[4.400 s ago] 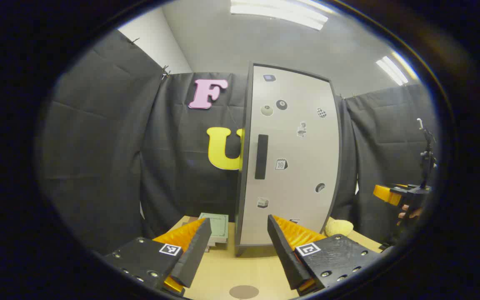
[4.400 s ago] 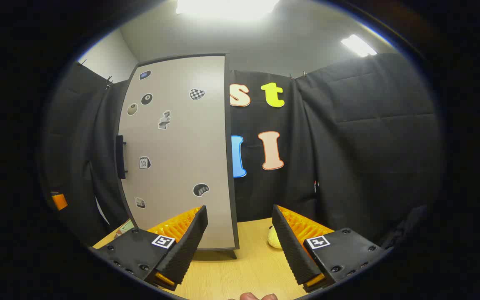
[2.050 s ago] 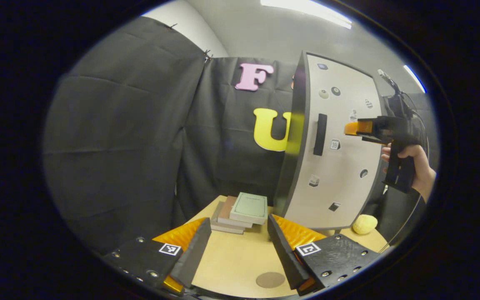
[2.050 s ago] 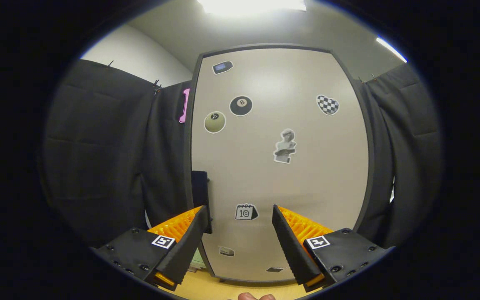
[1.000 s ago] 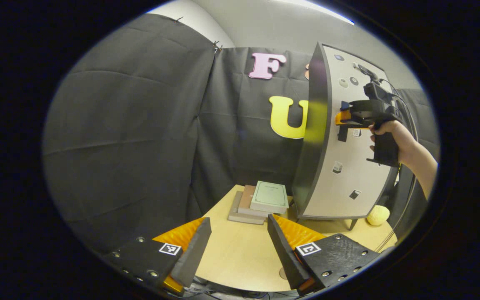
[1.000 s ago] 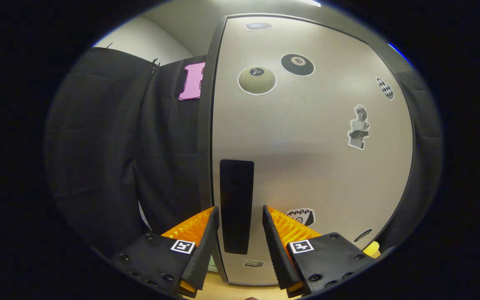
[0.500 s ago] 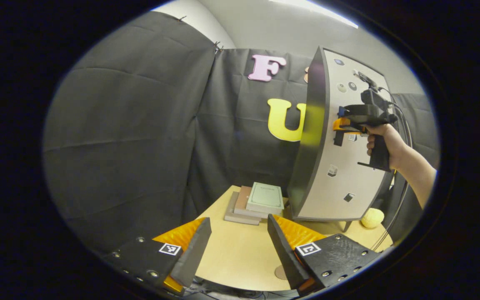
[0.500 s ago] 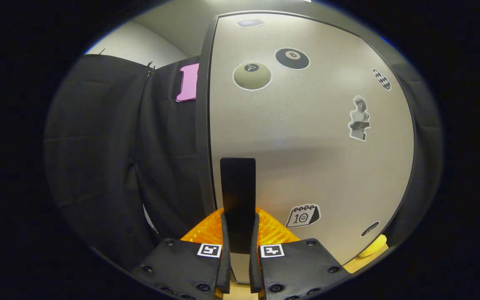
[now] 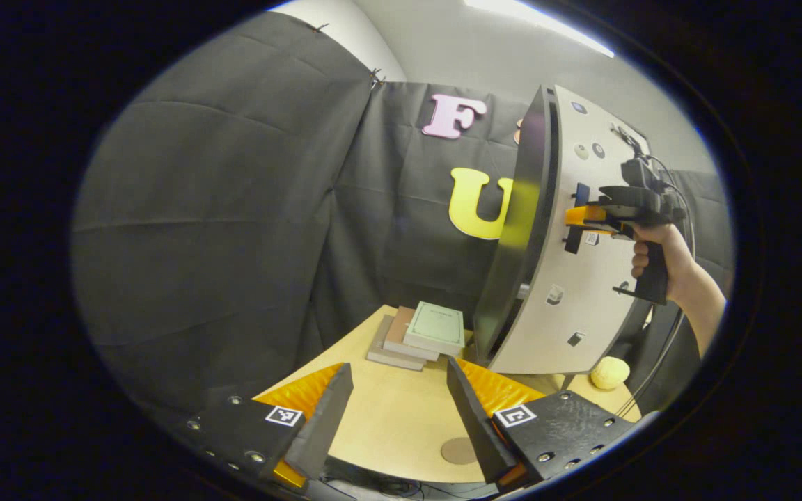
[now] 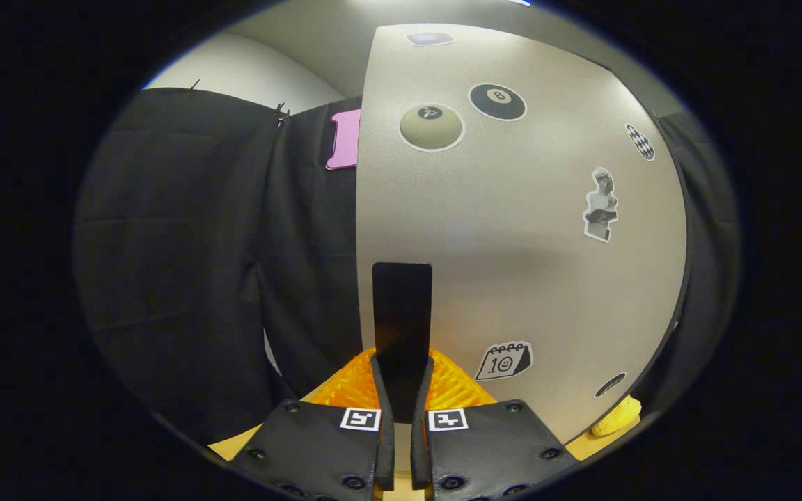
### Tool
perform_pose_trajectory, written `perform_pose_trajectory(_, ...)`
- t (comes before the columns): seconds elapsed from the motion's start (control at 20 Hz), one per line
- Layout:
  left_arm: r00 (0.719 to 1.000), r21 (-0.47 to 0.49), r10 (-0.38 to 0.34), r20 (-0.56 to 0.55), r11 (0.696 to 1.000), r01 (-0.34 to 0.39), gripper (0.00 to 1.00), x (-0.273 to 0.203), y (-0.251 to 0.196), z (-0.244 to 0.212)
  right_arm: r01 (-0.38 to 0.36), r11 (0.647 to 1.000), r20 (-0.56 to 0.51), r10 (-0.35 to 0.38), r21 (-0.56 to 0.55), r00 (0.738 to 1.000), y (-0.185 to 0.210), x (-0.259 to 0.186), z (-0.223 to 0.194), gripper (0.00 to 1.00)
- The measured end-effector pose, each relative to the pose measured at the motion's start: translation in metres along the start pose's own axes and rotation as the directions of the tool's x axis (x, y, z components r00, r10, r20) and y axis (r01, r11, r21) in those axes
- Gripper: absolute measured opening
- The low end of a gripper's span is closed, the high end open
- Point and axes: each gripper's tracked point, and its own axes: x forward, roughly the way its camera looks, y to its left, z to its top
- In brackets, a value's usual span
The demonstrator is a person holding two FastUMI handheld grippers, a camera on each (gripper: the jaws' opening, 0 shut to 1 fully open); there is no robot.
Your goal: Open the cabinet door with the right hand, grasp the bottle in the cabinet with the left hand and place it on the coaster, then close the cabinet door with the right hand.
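The grey cabinet door, covered in stickers, rises straight ahead in the right gripper view. My right gripper is shut on its black vertical handle, near the lower end. In the left gripper view the cabinet stands at the right. A hand holds the right gripper on the handle. The door sits slightly off the dark side panel and hides the cabinet's inside. My left gripper hangs open over the table's near edge. The round brown coaster lies just by its right finger.
A short stack of books lies on the wooden table, left of the cabinet's foot. A yellow spongy lump sits by the cabinet's right foot, also seen as the yellow lump. Black cloth walls close in behind and to the left.
My right gripper closed on the handle half a second ago and has since drawn the door's handle edge slightly off the cabinet. The left gripper drifted a little, still open.
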Motion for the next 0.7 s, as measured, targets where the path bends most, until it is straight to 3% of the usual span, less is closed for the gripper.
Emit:
perform_pose_trajectory(0.15, 1.0, 0.017, 0.018, -0.022, 1.0, -0.017, 0.82, 0.0, 0.001, -0.004, -0.045, 0.999, -0.001, 0.045, 0.004, 0.999, 0.001, -0.013, -0.001, 0.07)
perform_pose_trajectory(0.3, 0.999, 0.014, 0.019, -0.03, 1.0, -0.018, 0.84, 0.003, 0.001, -0.004, -0.085, 0.996, 0.002, 0.085, 0.006, 0.996, 0.002, -0.028, -0.002, 0.11)
perform_pose_trajectory(0.7, 0.999, 0.011, -0.021, -0.032, 1.0, 0.021, 0.84, 0.004, -0.002, -0.003, -0.173, 0.984, 0.004, 0.173, 0.039, 0.985, -0.005, -0.051, -0.006, 0.11)
